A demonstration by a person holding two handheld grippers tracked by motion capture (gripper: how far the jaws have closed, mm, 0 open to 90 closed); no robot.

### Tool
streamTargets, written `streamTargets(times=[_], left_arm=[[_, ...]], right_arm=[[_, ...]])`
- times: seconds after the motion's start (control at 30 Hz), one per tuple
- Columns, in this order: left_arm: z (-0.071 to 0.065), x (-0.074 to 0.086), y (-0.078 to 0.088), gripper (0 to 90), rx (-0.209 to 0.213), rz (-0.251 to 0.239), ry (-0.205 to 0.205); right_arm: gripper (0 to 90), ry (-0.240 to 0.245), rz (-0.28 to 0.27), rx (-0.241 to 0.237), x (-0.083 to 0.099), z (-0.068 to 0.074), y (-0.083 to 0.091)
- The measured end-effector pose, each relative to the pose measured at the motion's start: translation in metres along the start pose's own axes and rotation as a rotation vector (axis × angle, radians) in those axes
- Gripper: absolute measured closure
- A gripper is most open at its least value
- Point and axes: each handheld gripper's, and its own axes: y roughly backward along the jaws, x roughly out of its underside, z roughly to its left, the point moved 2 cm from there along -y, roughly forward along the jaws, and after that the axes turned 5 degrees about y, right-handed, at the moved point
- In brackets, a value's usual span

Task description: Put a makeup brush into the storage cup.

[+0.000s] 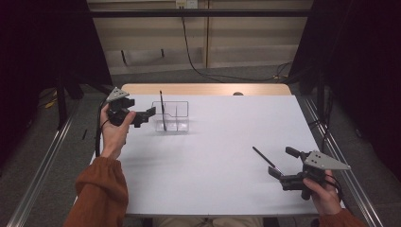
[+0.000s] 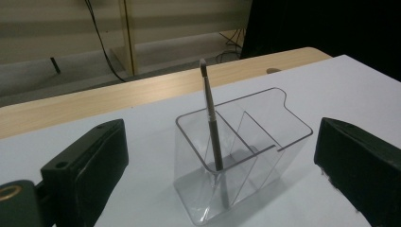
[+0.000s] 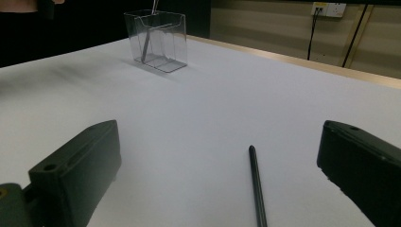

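Note:
A clear plastic holder [image 1: 176,113] with dividers stands on the white table at the far left. A thin dark brush [image 1: 162,109] stands upright in its left compartment, bristles up. My left gripper [image 1: 145,117] hovers just left of the holder, open, with nothing between its pads. In the left gripper view the holder [image 2: 265,142] and brush [image 2: 211,118] sit ahead between the wide jaws of the left gripper [image 2: 222,158]. My right gripper [image 1: 283,162] is at the front right, open. A second dark brush [image 1: 265,160] lies flat on the table, and in the right gripper view it [image 3: 256,184] lies between the spread jaws of my right gripper [image 3: 222,170].
The white table top [image 1: 213,142] has a wooden strip [image 1: 203,89] along its far edge, with a small dark knob [image 1: 238,93] on it. Metal rails run along both sides. The holder [image 3: 161,42] stands far across the table in the right gripper view.

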Motion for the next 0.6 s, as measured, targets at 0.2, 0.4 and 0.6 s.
streamTargets(times=[0.2, 0.4, 0.6], left_arm=[[-0.003, 0.004, 0.009, 3.7, -0.002, -0.018, -0.019], [-0.008, 0.009, 0.018, 4.0, 0.003, -0.046, -0.038], [-0.013, 0.019, 0.031, 3.5, 0.011, -0.076, -0.059]], right_arm=[[0.1, 0.001, 0.000, 0.001, 0.000, 0.000, 0.000], [0.1, -0.002, 0.000, 0.002, 0.000, 0.000, 0.000], [0.0, -0.001, -0.003, 0.000, 0.000, 0.000, 0.000]])
